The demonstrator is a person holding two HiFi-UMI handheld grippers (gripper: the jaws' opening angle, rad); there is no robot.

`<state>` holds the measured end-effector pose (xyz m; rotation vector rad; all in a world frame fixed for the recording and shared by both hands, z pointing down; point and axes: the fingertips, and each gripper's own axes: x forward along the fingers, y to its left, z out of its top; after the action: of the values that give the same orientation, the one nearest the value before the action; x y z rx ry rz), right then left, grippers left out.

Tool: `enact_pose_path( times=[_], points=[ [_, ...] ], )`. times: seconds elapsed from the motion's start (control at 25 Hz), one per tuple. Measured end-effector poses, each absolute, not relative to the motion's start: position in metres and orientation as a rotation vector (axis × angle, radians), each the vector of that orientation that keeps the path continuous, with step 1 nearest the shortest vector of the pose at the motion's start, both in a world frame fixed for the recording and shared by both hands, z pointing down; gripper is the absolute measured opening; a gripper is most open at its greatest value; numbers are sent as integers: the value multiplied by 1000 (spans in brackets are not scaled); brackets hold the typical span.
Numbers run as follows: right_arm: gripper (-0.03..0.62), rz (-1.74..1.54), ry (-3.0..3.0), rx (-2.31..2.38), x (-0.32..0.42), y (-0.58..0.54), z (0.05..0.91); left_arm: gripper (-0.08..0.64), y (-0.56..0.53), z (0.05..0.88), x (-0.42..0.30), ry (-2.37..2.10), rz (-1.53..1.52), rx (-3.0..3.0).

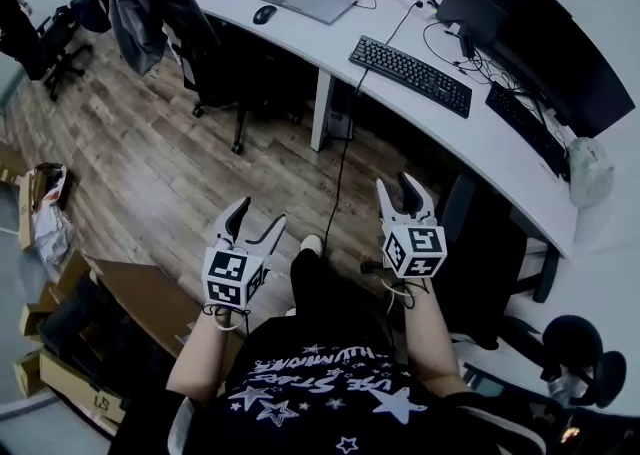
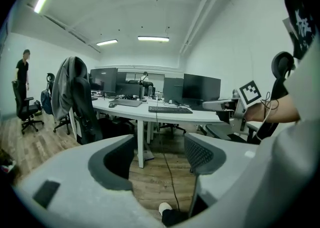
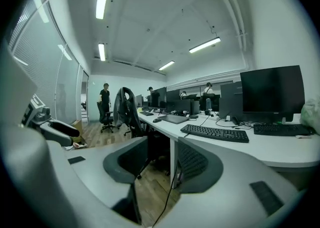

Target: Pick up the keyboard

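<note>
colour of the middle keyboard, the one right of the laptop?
Black keyboard, on a white desk. The head view shows it best.

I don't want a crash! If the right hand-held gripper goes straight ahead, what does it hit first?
Probably the white desk leg, below the black keyboard, though depth is hard to judge. The right hand-held gripper is open and empty.

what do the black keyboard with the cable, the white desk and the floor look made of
Black keyboard: likely matte plastic, dull separate keys.
White curved desk: smooth laminate or painted board, probably; even, faintly glossy top.
Brown floor: wood or wood-look planks, with visible grain and seams.
</note>
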<state>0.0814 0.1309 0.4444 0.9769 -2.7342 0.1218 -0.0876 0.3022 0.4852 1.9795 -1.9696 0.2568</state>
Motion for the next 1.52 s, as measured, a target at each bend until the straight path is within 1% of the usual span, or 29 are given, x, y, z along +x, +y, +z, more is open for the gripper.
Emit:
enact_pose_path(
  times=[0.12, 0.24, 0.4, 0.48, 0.84, 1.04, 1.28, 1.52],
  points=[
    [269, 160, -2730, 1026, 69, 84, 451, 355, 264, 484, -102, -1949, 301, 2017],
    [352, 202, -2719, 1071, 62, 36, 453, 389, 220, 477, -119, -1936, 326, 2040],
    [395, 228, -2692, 1114, 68, -18, 454, 401, 159, 474, -138, -1901, 358, 2070],
    [408, 244, -2672, 1136, 80, -37, 457, 403, 128, 473, -138, -1863, 384, 2103],
    [414, 337, -2577, 1290, 142, -96, 483, 408, 11, 467, -104, -1728, 466, 2245],
    [425, 338, -2553, 1309, 151, -109, 486, 408, -21, 466, -88, -1671, 484, 2277],
    [454, 378, -2517, 1318, 159, -124, 493, 408, -44, 471, -82, -1622, 557, 2326],
    [454, 360, -2482, 1394, 163, -149, 487, 408, -80, 470, -85, -1564, 569, 2388]
  ],
)
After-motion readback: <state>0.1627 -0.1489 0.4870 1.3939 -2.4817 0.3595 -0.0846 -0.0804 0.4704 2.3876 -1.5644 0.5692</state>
